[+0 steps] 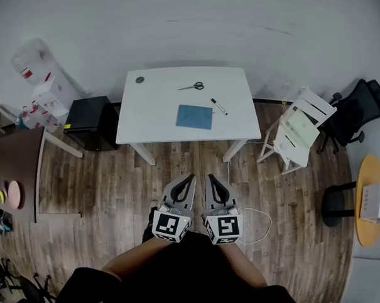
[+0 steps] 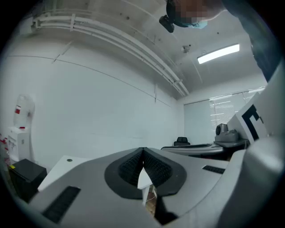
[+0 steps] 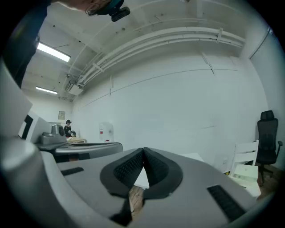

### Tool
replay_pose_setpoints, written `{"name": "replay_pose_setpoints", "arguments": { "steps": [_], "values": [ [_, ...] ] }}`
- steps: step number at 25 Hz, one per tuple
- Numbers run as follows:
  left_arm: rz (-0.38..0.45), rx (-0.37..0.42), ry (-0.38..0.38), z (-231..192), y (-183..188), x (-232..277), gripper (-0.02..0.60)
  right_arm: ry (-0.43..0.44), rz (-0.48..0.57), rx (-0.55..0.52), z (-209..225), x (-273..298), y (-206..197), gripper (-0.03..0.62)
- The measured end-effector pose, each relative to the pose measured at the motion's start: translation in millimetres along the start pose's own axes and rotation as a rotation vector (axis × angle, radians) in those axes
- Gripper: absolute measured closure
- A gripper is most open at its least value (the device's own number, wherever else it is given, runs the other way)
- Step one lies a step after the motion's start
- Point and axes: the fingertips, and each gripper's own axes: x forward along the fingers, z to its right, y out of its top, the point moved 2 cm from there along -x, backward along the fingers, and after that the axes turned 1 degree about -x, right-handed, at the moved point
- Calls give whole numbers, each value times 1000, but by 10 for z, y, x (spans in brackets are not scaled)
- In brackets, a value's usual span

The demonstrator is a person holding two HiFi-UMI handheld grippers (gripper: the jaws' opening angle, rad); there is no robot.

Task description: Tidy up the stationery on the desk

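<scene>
The scissors (image 1: 191, 87), marker (image 1: 219, 107) and blue notebook (image 1: 195, 117) all sit on the white desk (image 1: 150, 105), well ahead of both tips. Since the left gripper (image 1: 192, 177) and right gripper (image 1: 210, 177) are clenched on nothing, I'd walk up close, then open one over the marker first.

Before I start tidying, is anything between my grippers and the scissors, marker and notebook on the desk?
Nothing visible. Only wood floor lies between the shut left gripper, right gripper and the desk; scissors, marker and blue notebook lie uncovered, apart.
</scene>
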Motion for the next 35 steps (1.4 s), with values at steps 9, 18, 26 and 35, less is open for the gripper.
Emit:
{"name": "replay_pose_setpoints", "arguments": {
  "steps": [9,18,26,35],
  "values": [
    [-13,2,-1,388,-239,-68,571,-38,15,90,340,-434,-284,560],
    [-36,-15,19,54,-379,97,571,-12,-10,122,390,-305,-517,560],
    [-71,-80,-11,-621,-659,752,571,-42,-109,66,637,443,-704,560],
    [-38,-59,-41,-1744,-293,1650,571,-55,-110,37,804,2054,-329,560]
  ]
}}
